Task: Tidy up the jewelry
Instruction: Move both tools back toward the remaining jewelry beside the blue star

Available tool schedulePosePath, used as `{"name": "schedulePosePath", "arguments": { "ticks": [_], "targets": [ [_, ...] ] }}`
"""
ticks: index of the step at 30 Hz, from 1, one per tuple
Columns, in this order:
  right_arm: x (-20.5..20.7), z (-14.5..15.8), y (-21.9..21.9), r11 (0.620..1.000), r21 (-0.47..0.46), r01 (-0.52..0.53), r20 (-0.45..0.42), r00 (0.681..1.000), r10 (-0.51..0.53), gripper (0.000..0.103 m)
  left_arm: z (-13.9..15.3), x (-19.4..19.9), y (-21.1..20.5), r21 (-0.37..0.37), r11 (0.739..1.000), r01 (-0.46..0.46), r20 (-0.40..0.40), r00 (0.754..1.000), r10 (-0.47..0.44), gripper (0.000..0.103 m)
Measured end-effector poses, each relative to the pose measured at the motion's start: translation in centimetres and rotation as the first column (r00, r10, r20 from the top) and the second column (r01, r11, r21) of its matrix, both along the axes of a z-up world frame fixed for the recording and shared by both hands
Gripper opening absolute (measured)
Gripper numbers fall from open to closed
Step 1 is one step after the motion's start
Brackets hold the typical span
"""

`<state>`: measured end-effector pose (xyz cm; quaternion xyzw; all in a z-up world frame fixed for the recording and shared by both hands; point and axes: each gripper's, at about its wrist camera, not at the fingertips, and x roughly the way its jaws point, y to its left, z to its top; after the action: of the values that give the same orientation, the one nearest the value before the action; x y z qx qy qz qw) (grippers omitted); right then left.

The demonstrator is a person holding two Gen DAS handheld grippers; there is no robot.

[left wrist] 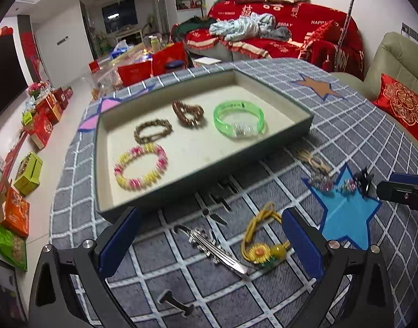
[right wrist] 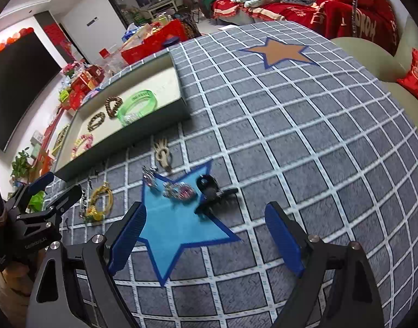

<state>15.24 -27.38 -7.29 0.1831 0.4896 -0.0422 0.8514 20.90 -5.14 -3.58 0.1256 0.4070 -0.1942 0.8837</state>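
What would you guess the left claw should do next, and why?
Probably lower the left gripper onto the yellow sunflower cord. Its jaws stand open and empty, with that piece between them on the cloth, while four bracelets already lie in the tray.

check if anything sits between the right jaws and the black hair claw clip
Nothing visible does. The right gripper hangs open above the blue star patch, and the black hair claw clip lies just ahead on the star's edge, with only bare cloth between.

A desk under a grey checked cloth (right wrist: 291, 136) carries a shallow tray (left wrist: 263, 147); just before the tray lie a silver clip (left wrist: 217, 248), a yellow cord bracelet (left wrist: 259, 246) and — on a blue star (right wrist: 179, 227) — sparkly pieces (right wrist: 179, 190) and a black claw clip (right wrist: 211, 194).
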Motion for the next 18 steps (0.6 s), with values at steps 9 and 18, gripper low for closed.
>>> {"name": "schedulePosePath", "arguments": {
  "ticks": [9, 18],
  "targets": [
    [0.0, -1.0, 0.7, 0.997, -0.077, -0.010, -0.027, 1.000, 0.008, 0.090, -0.7, -0.4, -1.0, 0.031, 0.998, 0.048, -0.015, 0.999, -0.047, 0.101],
    [1.0, -1.5, 1.0, 0.990, -0.142, -0.019, -0.038, 0.999, 0.014, 0.077, -1.5, -0.5, -2.6, 0.050, 0.992, 0.120, -0.048, 0.992, -0.118, 0.078]
  ]
}}
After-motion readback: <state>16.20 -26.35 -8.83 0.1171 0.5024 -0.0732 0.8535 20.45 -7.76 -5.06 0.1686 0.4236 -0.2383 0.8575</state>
